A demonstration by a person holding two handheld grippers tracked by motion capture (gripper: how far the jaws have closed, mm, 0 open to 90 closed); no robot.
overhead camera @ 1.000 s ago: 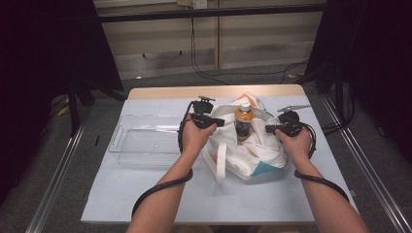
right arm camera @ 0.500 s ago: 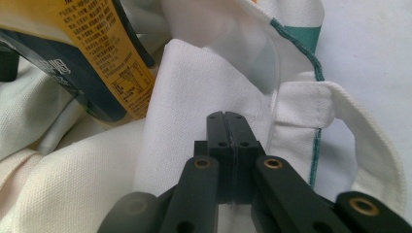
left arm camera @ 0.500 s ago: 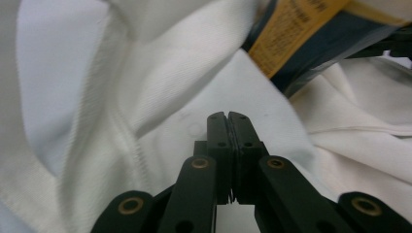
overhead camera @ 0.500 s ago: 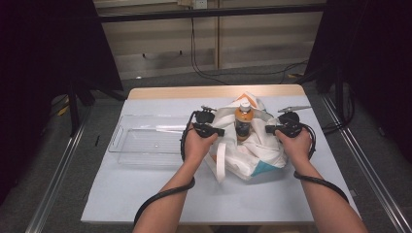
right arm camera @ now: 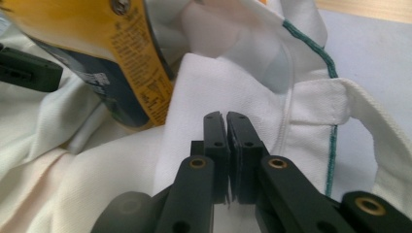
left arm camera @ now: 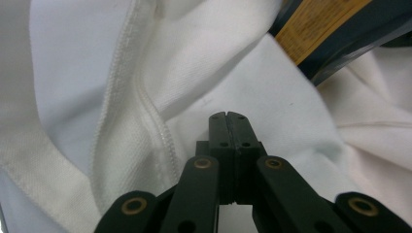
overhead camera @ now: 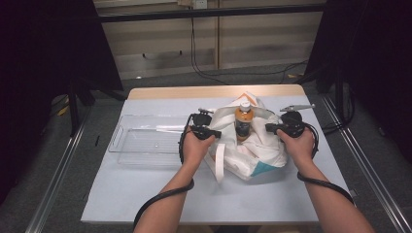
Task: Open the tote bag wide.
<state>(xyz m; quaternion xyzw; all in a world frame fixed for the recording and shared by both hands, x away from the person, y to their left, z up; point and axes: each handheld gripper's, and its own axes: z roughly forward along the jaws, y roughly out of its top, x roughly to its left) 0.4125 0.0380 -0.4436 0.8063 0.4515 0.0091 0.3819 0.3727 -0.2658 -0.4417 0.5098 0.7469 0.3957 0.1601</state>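
Note:
A white cloth bag (overhead camera: 252, 158) lies slumped on the table with an orange bottle (overhead camera: 244, 122) with a white cap standing upright in it. My left gripper (overhead camera: 217, 133) is at the bag's left rim and my right gripper (overhead camera: 268, 128) at its right rim, with the bottle between them. In the left gripper view the jaws (left arm camera: 227, 117) are shut on a fold of the bag's fabric (left arm camera: 73, 73), with the bottle's label (left arm camera: 330, 19) beyond. In the right gripper view the jaws (right arm camera: 219, 117) are shut on the bag's cloth (right arm camera: 233, 82) just beside the bottle (right arm camera: 97, 48).
A clear plastic tray (overhead camera: 119, 141) lies on the table left of the bag, close to my left hand. The bag's strap (overhead camera: 219, 162) hangs toward the front edge. The pale table top (overhead camera: 160, 199) is ringed by dark floor and metal rails.
My left gripper has come down toward the person along the bag's left side. The right gripper has barely moved.

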